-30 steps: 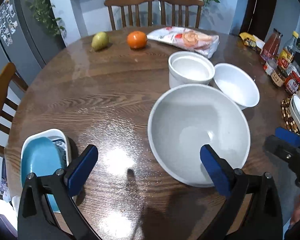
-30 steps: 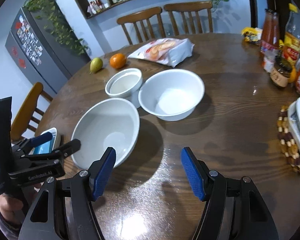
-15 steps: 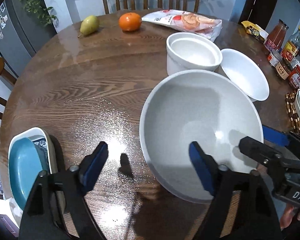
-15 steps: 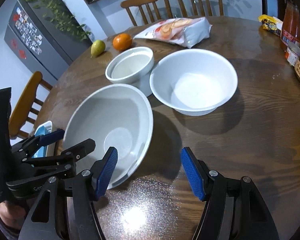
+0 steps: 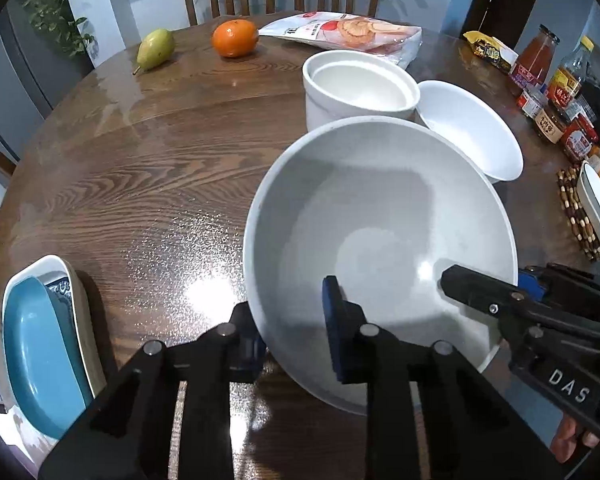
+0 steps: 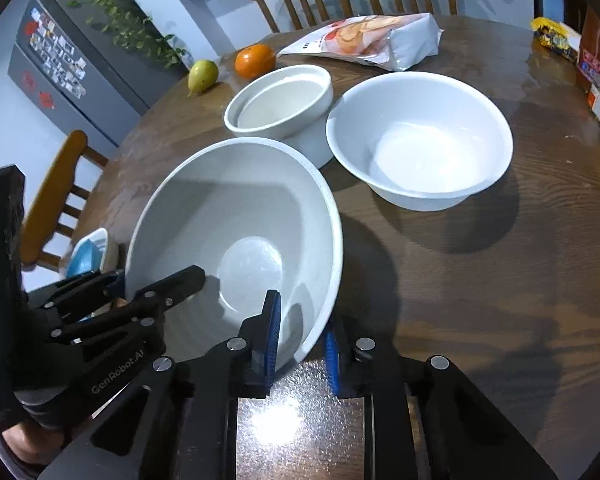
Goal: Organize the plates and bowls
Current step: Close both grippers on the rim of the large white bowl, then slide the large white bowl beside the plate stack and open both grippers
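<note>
A large pale grey bowl (image 5: 380, 208) stands on the round wooden table (image 5: 140, 168), nearest to me. My left gripper (image 5: 292, 332) straddles its near left rim, jaws closing, one pad outside and one inside the wall. My right gripper (image 6: 302, 340) is closing on the near right rim of the same bowl (image 6: 228, 208), which sits tilted between the pads. Each view shows the other gripper on the opposite rim: the right gripper (image 5: 512, 284) and the left gripper (image 6: 120, 280). Behind stand a straight-sided white dish (image 5: 360, 84) and a white bowl (image 5: 468, 132).
A blue dish (image 5: 40, 344) lies inside a white dish at the table's left edge. A pear (image 5: 156, 48), an orange (image 5: 234, 38) and a snack bag (image 5: 348, 34) lie at the back. Bottles and jars (image 5: 556, 84) and a white plate (image 5: 598, 208) on a beaded mat line the right edge.
Both grippers came forward and down to the large bowl and narrowed their jaws from wide apart onto its near rim. The bowl now looks tilted.
</note>
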`<state>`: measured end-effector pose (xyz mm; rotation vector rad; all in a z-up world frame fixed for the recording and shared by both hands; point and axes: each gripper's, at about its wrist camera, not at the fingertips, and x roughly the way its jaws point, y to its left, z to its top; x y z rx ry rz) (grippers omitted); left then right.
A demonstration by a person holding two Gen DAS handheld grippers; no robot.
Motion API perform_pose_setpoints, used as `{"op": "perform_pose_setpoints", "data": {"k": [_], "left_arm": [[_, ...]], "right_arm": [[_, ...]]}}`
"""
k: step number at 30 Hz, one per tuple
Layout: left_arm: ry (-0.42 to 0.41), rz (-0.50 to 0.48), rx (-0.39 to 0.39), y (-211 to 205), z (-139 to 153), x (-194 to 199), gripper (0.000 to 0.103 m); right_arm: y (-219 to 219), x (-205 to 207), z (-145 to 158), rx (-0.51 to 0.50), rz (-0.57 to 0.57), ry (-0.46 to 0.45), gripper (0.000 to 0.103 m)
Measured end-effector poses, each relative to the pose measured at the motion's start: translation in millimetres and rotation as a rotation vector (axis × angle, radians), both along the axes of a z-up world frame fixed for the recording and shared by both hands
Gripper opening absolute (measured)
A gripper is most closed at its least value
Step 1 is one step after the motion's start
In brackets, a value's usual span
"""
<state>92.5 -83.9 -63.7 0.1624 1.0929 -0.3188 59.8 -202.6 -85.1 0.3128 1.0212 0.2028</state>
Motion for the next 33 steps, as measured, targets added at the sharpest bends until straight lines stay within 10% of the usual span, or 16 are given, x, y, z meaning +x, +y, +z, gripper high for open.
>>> {"op": "perform_pose_setpoints", "data": {"k": [33], "left_arm": [[-0.104,0.068,-0.048,63.4,42.7,-52.1,0.023]], "right_arm": [[59.2,-41.1,38.2,-0.023,0.063,-0.069,0.022]]}}
